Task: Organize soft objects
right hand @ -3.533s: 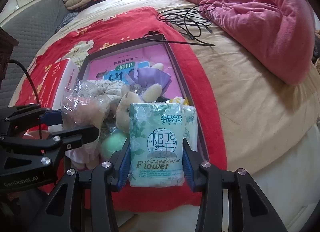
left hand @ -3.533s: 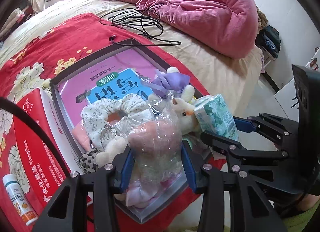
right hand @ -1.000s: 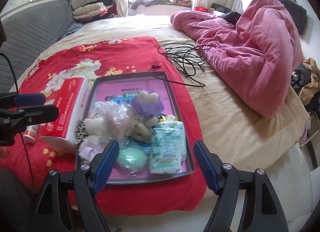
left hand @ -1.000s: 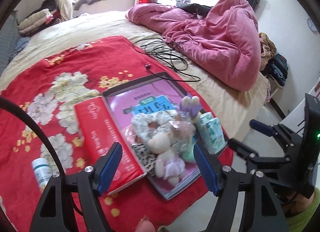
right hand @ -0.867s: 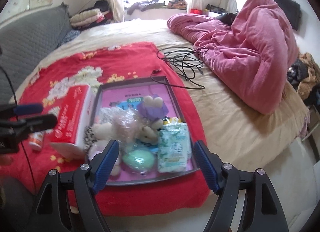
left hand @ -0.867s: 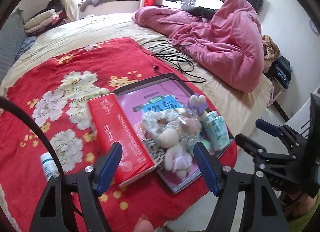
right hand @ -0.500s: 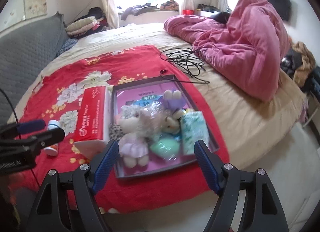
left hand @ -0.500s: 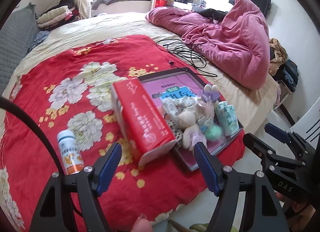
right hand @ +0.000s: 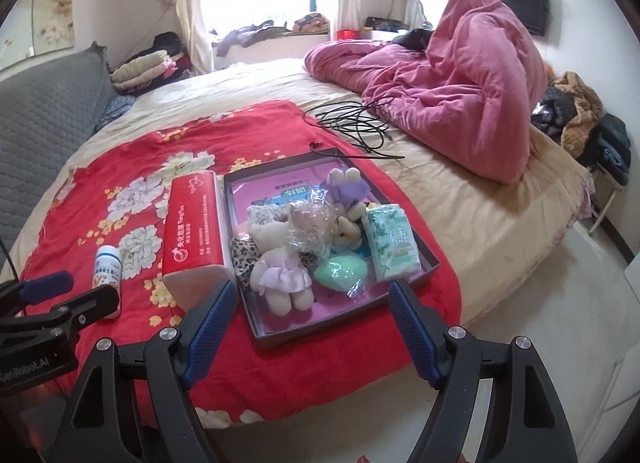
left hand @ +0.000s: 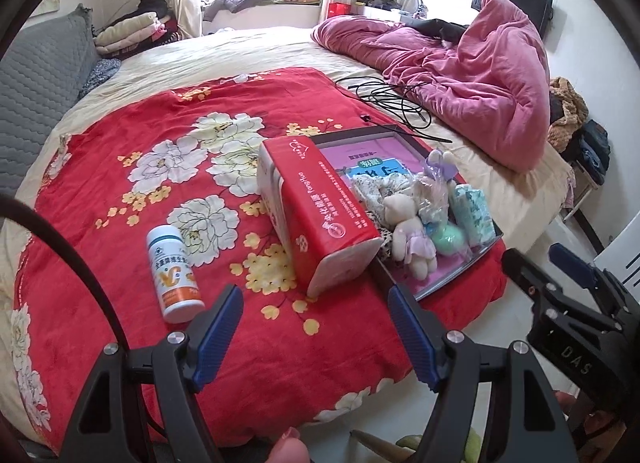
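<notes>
A shallow dark tray (right hand: 430, 263) with a pink liner lies on the red floral blanket (right hand: 132, 187) at the bed's near edge. In it lie a plush bear in a lilac dress (right hand: 280, 267), a clear bag (right hand: 310, 225), a purple plush (right hand: 346, 187), a green round soft piece (right hand: 340, 273) and a green tissue pack (right hand: 392, 241). The tray also shows in the left wrist view (left hand: 476, 253). My left gripper (left hand: 316, 333) and right gripper (right hand: 310, 327) are both open and empty, held back off the bed's edge.
A red tissue box (right hand: 194, 223) lies along the tray's left side. A white pill bottle (left hand: 172, 273) lies on the blanket left of it. Black cables (right hand: 356, 123) and a pink duvet (right hand: 460, 103) lie farther back. A grey headboard (right hand: 40, 123) is on the left.
Both grippers released the clear bag and tissue pack into the tray, opened wide, and have pulled back and up away from the bed.
</notes>
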Available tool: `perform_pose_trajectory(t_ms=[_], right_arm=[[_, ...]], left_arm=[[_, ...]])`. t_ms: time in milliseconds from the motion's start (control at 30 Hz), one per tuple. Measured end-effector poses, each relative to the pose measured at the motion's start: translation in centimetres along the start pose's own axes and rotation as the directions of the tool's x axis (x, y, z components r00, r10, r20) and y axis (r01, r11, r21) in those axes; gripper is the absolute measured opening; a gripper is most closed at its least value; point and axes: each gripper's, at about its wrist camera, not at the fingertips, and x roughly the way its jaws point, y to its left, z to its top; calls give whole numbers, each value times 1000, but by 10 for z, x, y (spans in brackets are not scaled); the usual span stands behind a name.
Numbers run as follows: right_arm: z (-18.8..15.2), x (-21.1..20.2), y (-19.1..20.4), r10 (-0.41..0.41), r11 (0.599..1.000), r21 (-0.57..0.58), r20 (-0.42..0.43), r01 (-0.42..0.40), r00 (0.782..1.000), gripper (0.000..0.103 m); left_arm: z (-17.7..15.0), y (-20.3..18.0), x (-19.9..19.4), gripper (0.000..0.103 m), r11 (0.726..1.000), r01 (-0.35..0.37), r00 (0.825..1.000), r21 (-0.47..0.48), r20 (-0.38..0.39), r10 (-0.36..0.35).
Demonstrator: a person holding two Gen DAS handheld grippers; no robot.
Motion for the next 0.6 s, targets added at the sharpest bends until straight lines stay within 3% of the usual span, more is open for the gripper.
perform_pose_trajectory(t_ms=[233, 600], right_arm=[[-11, -11, 4, -73, 997, 1, 18, 73, 997, 79], [-26, -29, 8, -64, 998, 21, 29, 64, 998, 79]], left_arm=[[-15, 2, -2, 74, 1000, 1, 1000, -19, -4, -1], [-31, 6, -10, 74, 1000, -13, 1000, -25, -5, 13]])
